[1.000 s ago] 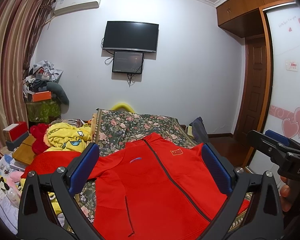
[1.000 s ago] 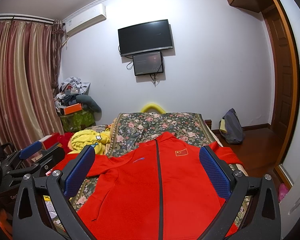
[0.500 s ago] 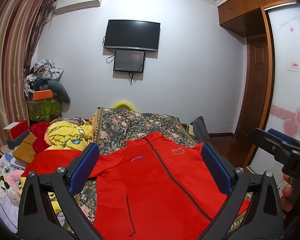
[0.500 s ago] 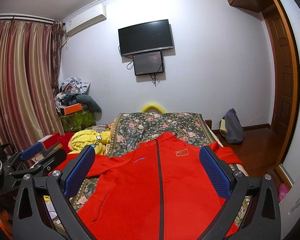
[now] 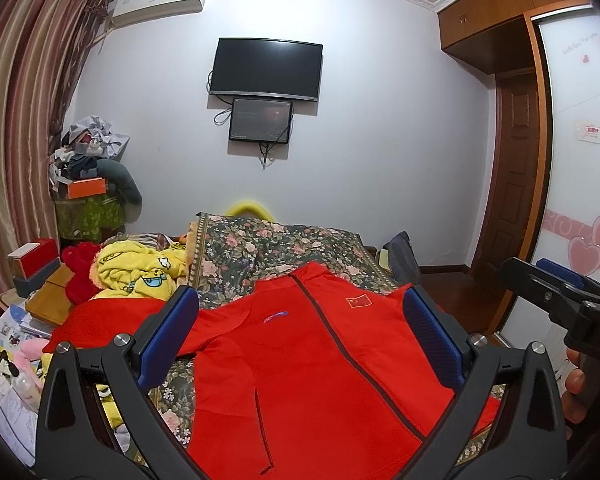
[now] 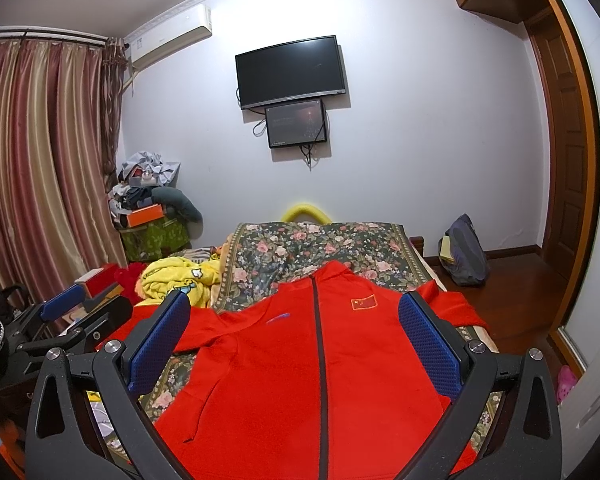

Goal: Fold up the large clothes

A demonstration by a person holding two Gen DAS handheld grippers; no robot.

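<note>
Red jacket (image 5: 312, 364) lies flat beyond both grippers' spread fingers (image 6: 428, 344) (touching neither).

Red jacket's (image 6: 300, 380) hem below both pictures' bottom edges; left sleeve end behind yellow blanket (image 5: 140, 272).

I see even, bright indoor light, sharp focus throughout, heavy fisheye bending, black vignette corners at two and ten o'clock.
</note>
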